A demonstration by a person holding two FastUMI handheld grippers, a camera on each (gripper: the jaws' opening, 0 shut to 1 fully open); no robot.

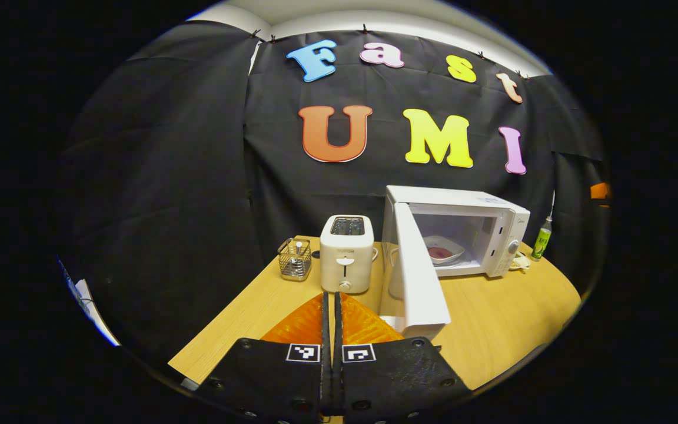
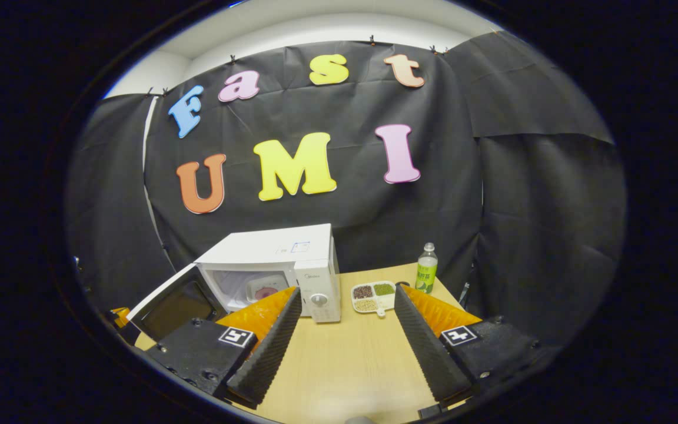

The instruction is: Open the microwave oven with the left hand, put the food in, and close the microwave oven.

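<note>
Sitting inside open microwave [image 1: 468, 235], food plate [image 1: 442, 252] beyond right tool [image 2: 342, 330].

Both cams low over worktop [image 1: 509, 330], facing back wall from opposite sides, prob. mid-range; share microwave [image 1: 480, 227].

A cream two-slot toaster [image 1: 346, 253] stands upright on the light wooden bench [image 1: 509, 318]. Just beside it sits a small clear square holder [image 1: 295, 259] with metal pieces inside. At the far edge stands a clear plastic bottle with a green label [image 2: 426, 269], near a white divided tray of coloured grains [image 2: 373, 296].
</note>
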